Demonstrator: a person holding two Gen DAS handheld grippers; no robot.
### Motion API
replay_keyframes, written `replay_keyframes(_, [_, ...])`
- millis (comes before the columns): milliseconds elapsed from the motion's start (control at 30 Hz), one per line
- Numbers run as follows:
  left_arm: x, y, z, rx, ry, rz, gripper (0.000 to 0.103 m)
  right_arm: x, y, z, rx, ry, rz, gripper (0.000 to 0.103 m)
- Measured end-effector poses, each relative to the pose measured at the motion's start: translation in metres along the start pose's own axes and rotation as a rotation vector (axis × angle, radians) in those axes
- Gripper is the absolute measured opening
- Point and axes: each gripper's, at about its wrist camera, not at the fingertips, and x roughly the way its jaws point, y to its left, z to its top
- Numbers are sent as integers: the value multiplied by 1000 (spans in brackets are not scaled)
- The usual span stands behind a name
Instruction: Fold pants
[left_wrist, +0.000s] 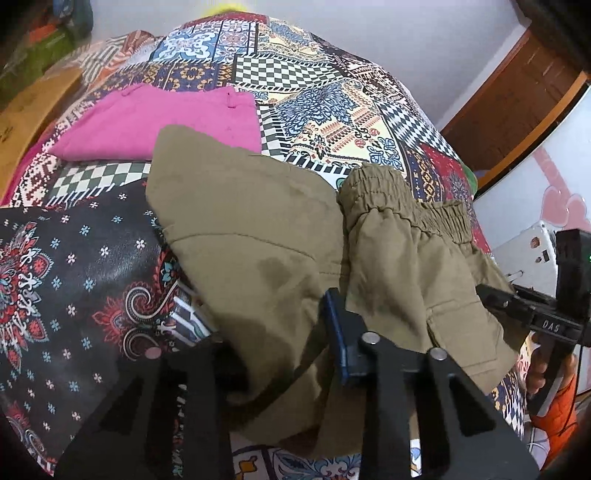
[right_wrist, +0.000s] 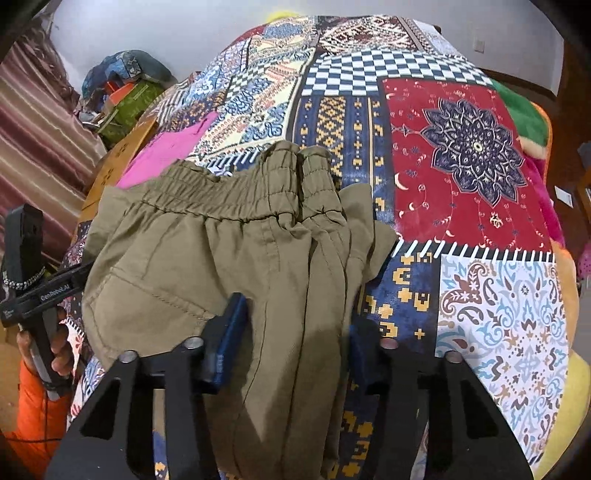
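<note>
The olive pants (right_wrist: 221, 258), lying bunched on the patchwork bedspread (right_wrist: 461, 166), are pinched by the narrowed left gripper (left_wrist: 280, 343) and right gripper (right_wrist: 295, 347), so uneven layers could be dragged askew if lifted.

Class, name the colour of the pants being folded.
Olive-khaki pants, clearest in the right wrist view.
</note>
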Motion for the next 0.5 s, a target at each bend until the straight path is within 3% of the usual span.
replay_keyframes(200, [-18, -13, -6, 52, -35, 63, 26, -14, 14, -4, -64, -25, -23, 25])
replay_keyframes(500, [-26, -21, -19, 76, -20, 31, 24, -26, 24, -10, -99, -46, -12, 20])
